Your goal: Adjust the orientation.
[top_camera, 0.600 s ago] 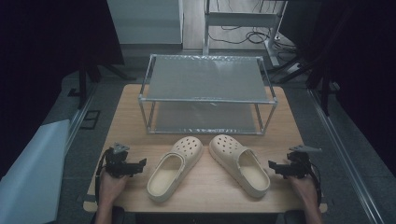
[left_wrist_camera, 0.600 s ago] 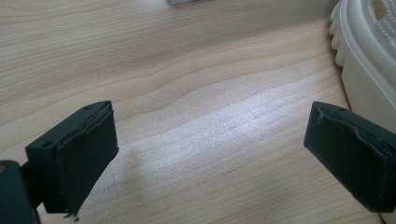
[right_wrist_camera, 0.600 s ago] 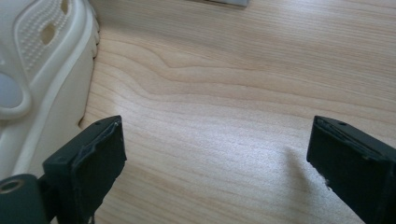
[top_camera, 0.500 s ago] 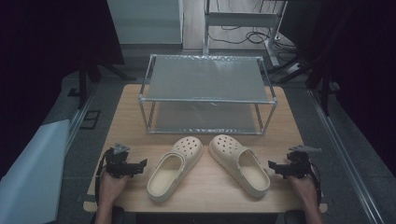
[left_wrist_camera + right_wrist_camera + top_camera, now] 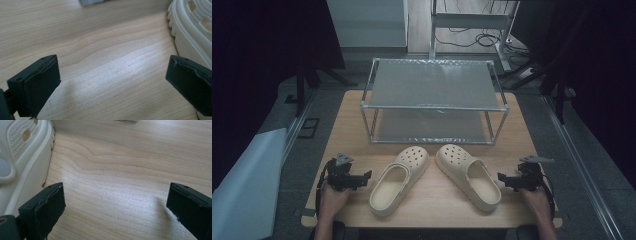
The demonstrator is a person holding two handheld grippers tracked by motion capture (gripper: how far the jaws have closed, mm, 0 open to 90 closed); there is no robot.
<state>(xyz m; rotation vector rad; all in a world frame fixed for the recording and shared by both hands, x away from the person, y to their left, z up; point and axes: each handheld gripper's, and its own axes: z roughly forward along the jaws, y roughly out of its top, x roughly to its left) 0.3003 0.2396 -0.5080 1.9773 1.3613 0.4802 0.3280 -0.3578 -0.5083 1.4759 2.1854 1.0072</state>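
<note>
Two cream clogs lie side by side on the wooden table point(image 5: 432, 207), toes toward a metal rack: the left clog point(image 5: 399, 180) and the right clog point(image 5: 469, 176). My left gripper point(image 5: 363, 178) rests on the table just left of the left clog, jaws wide open over bare wood point(image 5: 112, 75); that clog's edge point(image 5: 190, 30) shows at the right of the left gripper view. My right gripper point(image 5: 503, 179) sits just right of the right clog, open as well, with nothing between its jaws point(image 5: 115, 205). The right clog's side point(image 5: 22, 155) is at the left of the right gripper view.
A two-tier metal rack point(image 5: 434, 100) with mesh shelves stands across the back half of the table. Dark floor, cables and stands surround the table. A pale sheet point(image 5: 242, 190) lies on the floor at the left.
</note>
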